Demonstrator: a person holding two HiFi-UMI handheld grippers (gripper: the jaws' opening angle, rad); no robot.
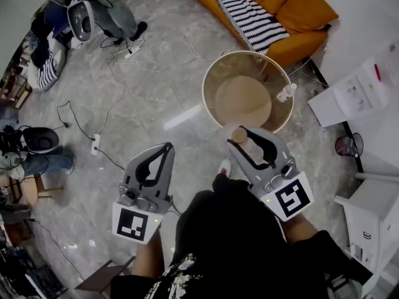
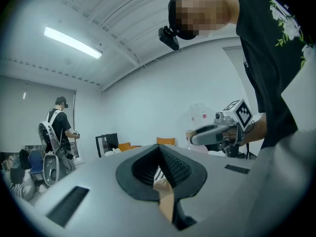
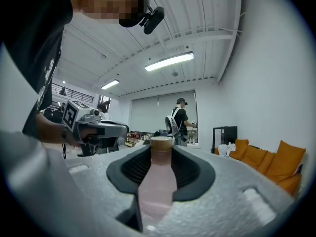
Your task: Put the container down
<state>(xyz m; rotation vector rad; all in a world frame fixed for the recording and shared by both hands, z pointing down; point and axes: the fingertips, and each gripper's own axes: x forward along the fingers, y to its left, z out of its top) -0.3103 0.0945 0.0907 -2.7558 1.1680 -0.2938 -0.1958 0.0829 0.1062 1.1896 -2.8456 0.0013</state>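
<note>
My right claw (image 1: 240, 136) is clamped on the pink container (image 3: 157, 181), tan cap poking up between the jaws, round worktop (image 1: 243, 99) just ahead of it, while my left claw (image 1: 167, 148) is pinched together, empty.

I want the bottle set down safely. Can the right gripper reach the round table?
Probably yes. The right gripper, shut on the pink bottle, is close to the round table with nothing between them. Most of the top looks bare, apart from a small bottle at the edge.
</note>
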